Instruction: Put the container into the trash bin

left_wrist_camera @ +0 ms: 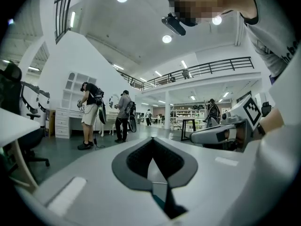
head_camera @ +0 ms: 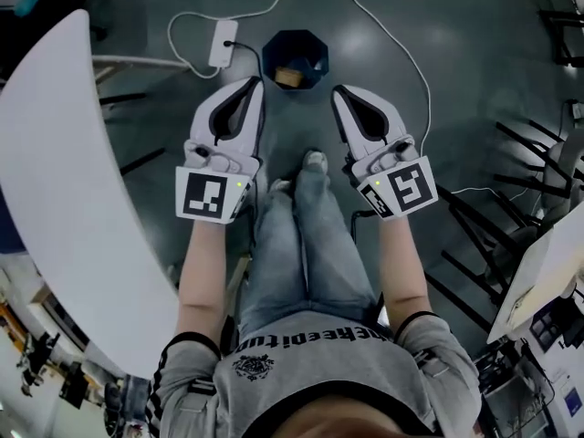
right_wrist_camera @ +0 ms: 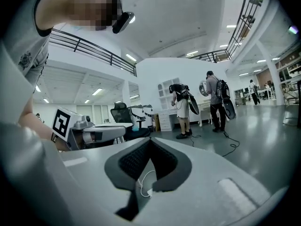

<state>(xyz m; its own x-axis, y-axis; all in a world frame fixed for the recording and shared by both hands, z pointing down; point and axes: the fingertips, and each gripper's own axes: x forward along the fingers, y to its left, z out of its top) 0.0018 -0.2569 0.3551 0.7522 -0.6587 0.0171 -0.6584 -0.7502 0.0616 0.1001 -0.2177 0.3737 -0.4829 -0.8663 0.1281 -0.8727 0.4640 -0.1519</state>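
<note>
Bin (head_camera: pixel 295 59) is dark blue w/ an eight-sided rim and stands on the grey floor (head_camera: pixel 474 89), just past the person's shoe (head_camera: pixel 315 161). From the head view it sits between the tips of the two grippers and a bit beyond them.

Container (head_camera: pixel 290 77) lies inside the bin, at the bottom, toward the side nearest the person. It's small and tan-brown, lighter on top; exact shape is too small to tell. Neither gripper touches it.

L gripper (head_camera: pixel 254 82) has its jaws together, tips meeting, w/ nothing between them; its own view shows only floor through the gap behind the tips. R gripper (head_camera: pixel 338 90) is the same: jaws together and empty, w/ a bit of white cable (head_camera: pixel 383 26) on the floor seen through the gap. Both are held in the air above the legs (head_camera: pixel 301 245), side by side and apart, pointing toward the bin.

White power strip (head_camera: pixel 223 44) lies on the floor just left of the bin, its lead looping away. A white curved surface (head_camera: pixel 55 153) fills the left side. People (left_wrist_camera: pixel 89 114) stand far off in the hall.
</note>
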